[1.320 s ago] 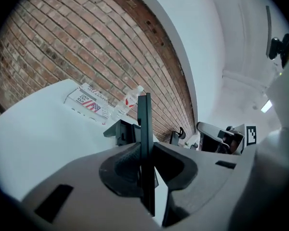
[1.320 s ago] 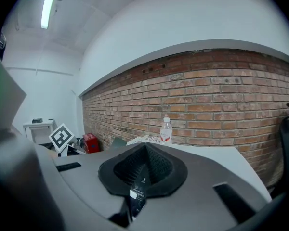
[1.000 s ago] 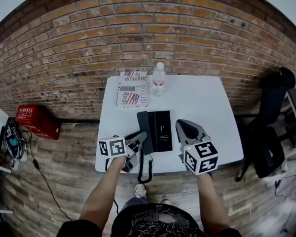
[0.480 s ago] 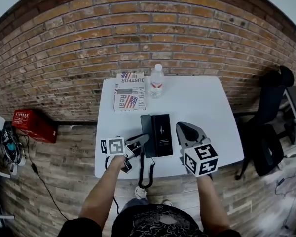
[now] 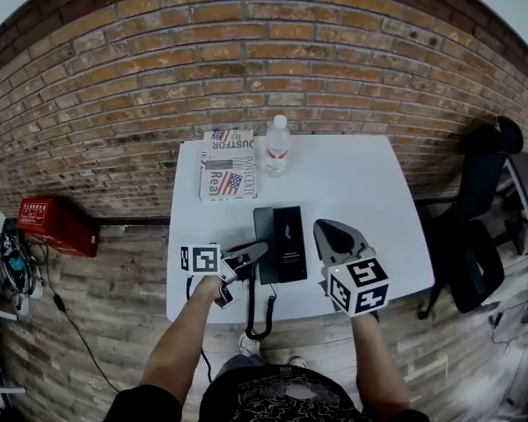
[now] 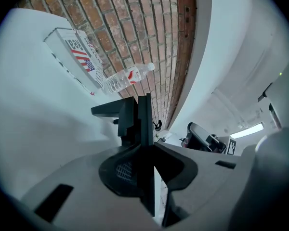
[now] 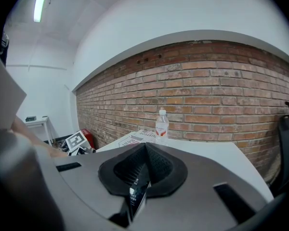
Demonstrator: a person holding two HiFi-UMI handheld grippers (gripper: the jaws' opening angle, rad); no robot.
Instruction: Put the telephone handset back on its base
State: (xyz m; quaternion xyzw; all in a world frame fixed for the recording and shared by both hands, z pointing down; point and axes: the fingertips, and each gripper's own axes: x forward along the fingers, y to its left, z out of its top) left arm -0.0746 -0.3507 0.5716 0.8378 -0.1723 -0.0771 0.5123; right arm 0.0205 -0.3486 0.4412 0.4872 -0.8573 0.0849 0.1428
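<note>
Right now my left hand-held gripper [image 5: 251, 255] is clamped on the black telephone handset [image 6: 143, 124], held edge-up at the left side of its base [image 5: 289, 240]. The coiled cord [image 5: 262, 310] hangs past the surface [image 5: 352, 183] front. My right hand-held gripper [image 5: 330, 234] hovers just right of the base, jaws together, empty. A water bottle [image 5: 277, 148] stands farther back.

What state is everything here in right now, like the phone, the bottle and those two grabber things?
handset: clamped in the left gripper, beside the base, not seated.
left gripper: shut on the handset.
right gripper: jaws together, empty.
base: flat on the table.
cord: coiled, hanging over the table's near edge.
water bottle: upright, capped.
printed box: lying flat.
</note>
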